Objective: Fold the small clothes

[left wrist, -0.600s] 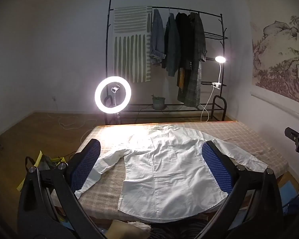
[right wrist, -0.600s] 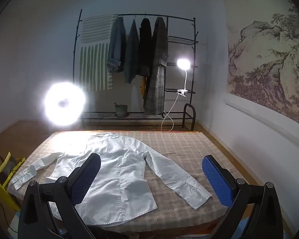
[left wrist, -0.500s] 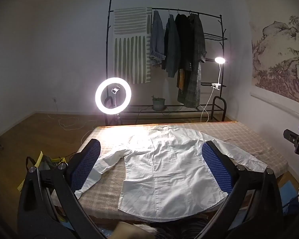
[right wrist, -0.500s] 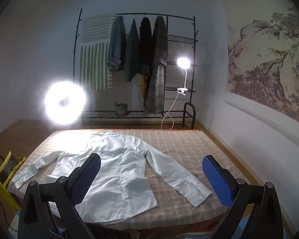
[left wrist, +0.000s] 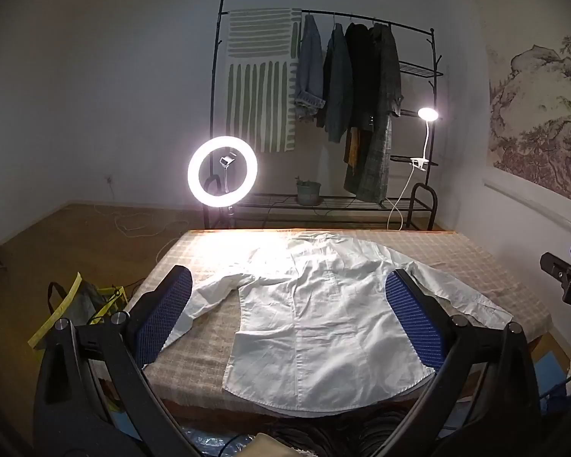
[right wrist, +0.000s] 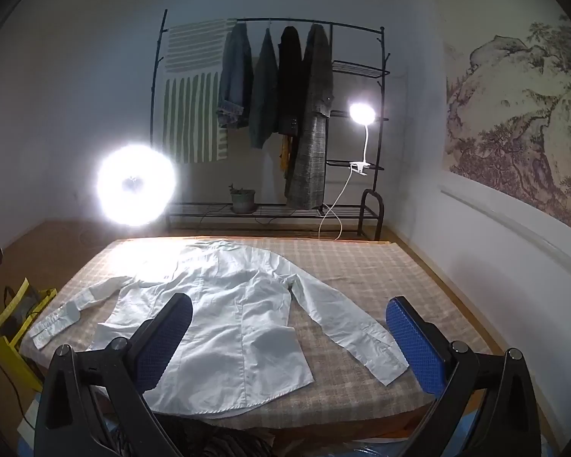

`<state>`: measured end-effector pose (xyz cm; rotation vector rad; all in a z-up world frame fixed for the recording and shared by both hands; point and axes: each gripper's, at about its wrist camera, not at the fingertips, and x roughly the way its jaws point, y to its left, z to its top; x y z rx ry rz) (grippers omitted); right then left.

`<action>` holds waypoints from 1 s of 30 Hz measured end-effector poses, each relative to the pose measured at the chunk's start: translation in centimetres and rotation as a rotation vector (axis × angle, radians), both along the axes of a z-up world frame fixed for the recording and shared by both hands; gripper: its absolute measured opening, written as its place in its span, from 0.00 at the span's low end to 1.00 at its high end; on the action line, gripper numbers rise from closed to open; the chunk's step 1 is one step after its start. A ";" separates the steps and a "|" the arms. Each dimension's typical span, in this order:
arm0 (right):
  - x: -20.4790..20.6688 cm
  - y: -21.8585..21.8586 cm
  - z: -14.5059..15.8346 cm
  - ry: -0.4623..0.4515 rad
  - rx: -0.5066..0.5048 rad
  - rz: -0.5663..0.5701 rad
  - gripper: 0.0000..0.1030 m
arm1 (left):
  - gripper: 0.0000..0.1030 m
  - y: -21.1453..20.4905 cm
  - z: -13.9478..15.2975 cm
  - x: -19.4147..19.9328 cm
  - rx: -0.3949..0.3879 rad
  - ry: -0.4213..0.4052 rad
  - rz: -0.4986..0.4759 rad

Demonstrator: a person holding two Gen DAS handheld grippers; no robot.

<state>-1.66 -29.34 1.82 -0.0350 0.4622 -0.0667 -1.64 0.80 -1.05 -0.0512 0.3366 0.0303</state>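
A: Left to right, what is shown?
B: The left hand-held gripper [left wrist: 285, 316] hangs wide open and empty over a white shirt [left wrist: 319, 316] spread flat on the checked bench [right wrist: 361, 266], sleeves out, apparently ready for folding.
A: And the right hand-held gripper [right wrist: 287, 337]?
B: Likewise agape, gripping nothing.

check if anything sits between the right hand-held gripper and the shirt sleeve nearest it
Nothing visible does. The right hand-held gripper is open and above the table's near edge, and the white shirt lies flat on the checked table cover. Only bare cover separates the gripper from the near sleeve.
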 end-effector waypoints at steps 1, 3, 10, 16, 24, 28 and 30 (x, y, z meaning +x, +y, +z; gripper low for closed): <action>0.0 0.2 0.0 -0.004 -0.002 0.004 1.00 | 1.00 0.0 -0.1 -0.1 -0.002 0.000 0.002; -0.2 0.4 0.0 -0.012 -0.003 0.010 1.00 | 1.00 0.0 0.0 -0.1 -0.001 -0.001 0.004; -0.4 1.1 0.1 -0.026 -0.014 0.019 1.00 | 1.00 0.5 -0.4 -0.4 -0.006 -0.011 0.028; -0.4 0.8 0.1 -0.028 0.009 0.017 1.00 | 1.00 0.7 -0.5 -0.3 0.001 -0.013 0.039; -0.3 0.5 0.0 -0.030 0.015 0.017 1.00 | 1.00 0.8 -0.2 0.0 0.009 -0.020 0.036; -0.3 0.4 -0.1 -0.031 0.014 0.015 1.00 | 1.00 0.7 -0.4 0.0 0.016 -0.019 0.035; -0.3 0.1 -0.2 -0.027 0.016 0.012 1.00 | 1.00 0.7 -0.5 -0.1 0.012 -0.018 0.035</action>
